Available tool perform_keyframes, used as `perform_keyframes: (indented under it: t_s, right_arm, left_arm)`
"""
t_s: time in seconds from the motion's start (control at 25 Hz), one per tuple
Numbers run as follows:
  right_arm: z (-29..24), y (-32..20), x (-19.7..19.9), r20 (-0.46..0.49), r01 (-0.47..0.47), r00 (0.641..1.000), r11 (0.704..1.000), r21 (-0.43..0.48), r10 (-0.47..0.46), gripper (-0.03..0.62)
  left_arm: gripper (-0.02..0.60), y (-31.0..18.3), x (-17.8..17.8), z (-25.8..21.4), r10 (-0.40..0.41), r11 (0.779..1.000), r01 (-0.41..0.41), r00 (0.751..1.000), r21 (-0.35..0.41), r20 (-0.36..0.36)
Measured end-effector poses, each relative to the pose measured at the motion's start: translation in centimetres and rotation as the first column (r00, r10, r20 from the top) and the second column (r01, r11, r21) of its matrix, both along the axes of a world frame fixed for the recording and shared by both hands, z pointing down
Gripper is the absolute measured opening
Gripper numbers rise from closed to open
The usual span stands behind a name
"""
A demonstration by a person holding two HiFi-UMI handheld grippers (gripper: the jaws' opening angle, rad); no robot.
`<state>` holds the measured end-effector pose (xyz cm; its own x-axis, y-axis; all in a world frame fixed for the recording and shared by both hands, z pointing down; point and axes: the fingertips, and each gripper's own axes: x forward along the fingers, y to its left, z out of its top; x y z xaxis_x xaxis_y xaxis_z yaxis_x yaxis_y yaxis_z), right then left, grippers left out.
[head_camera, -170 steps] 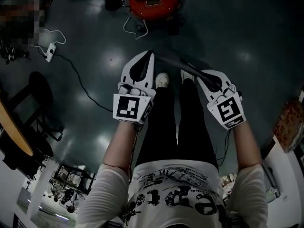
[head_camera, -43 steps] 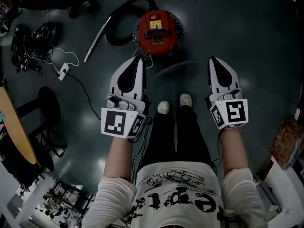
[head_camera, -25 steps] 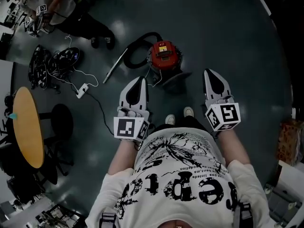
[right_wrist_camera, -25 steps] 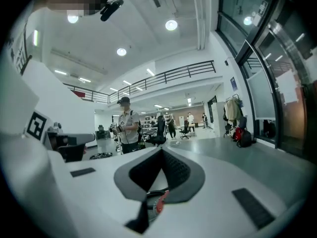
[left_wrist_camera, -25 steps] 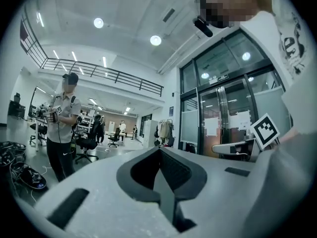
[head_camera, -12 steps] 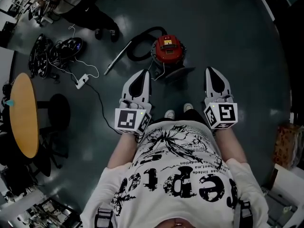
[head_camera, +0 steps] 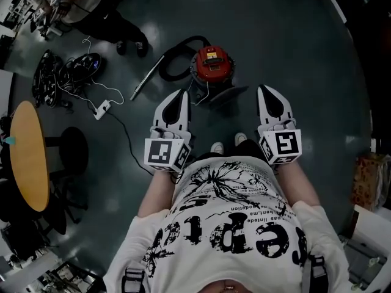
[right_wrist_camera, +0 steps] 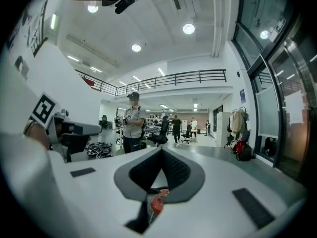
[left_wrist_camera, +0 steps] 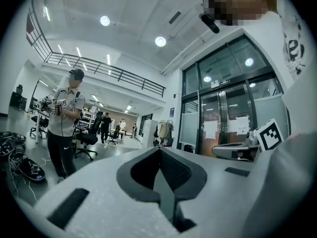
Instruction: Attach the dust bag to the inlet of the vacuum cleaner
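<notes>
A red vacuum cleaner (head_camera: 212, 65) stands on the dark floor ahead of my feet, its black hose (head_camera: 177, 50) curling to the left. A dark flat shape (head_camera: 229, 94) lies at its near right; what it is I cannot tell. My left gripper (head_camera: 181, 92) and right gripper (head_camera: 264, 88) are held level at waist height, side by side, well above the vacuum. Both are shut with nothing in them. In the left gripper view the left gripper (left_wrist_camera: 159, 148) points into the hall. Red of the vacuum (right_wrist_camera: 157, 201) shows through the right gripper (right_wrist_camera: 161, 150).
A metal wand (head_camera: 146, 78) lies left of the vacuum. A power strip (head_camera: 101, 110) with cables and a heap of gear (head_camera: 64, 72) lie further left. A round wooden table (head_camera: 27, 157) and a stool (head_camera: 76, 151) stand at the left edge. Another person (head_camera: 91, 5) stands at the far left.
The view has risen since the oldest frames, so the vacuum looks smaller and farther off. Over the last second both grippers drifted slightly forward, still shut and empty.
</notes>
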<state>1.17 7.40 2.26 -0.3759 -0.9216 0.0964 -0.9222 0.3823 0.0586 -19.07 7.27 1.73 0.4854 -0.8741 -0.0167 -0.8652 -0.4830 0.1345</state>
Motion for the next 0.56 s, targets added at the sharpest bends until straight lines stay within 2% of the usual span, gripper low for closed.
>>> perform_keyframes:
  t_s: [0.12,0.32,0.56]
  right_arm:
    - [-0.28,-0.26,-0.22,-0.014,0.007,1.0,1.0,0.001,-0.007,0.003]
    - [-0.01,-0.49,-0.17,-0.014,0.004,1.0,1.0,-0.006,-0.004,0.003]
    - [-0.21,-0.5,-0.11,0.023,-0.007,1.0,1.0,-0.022,0.008,0.003]
  left_arm:
    - [0.002,-0.46,-0.18,-0.19,-0.002,1.0,0.002,1.0,0.0,-0.015]
    - [0.002,-0.6,0.03,-0.04,0.0,1.0,0.0,1.0,0.008,0.007]
    - [0.002,-0.74,-0.39,-0.12,-0.017,1.0,0.017,1.0,-0.004,-0.014]
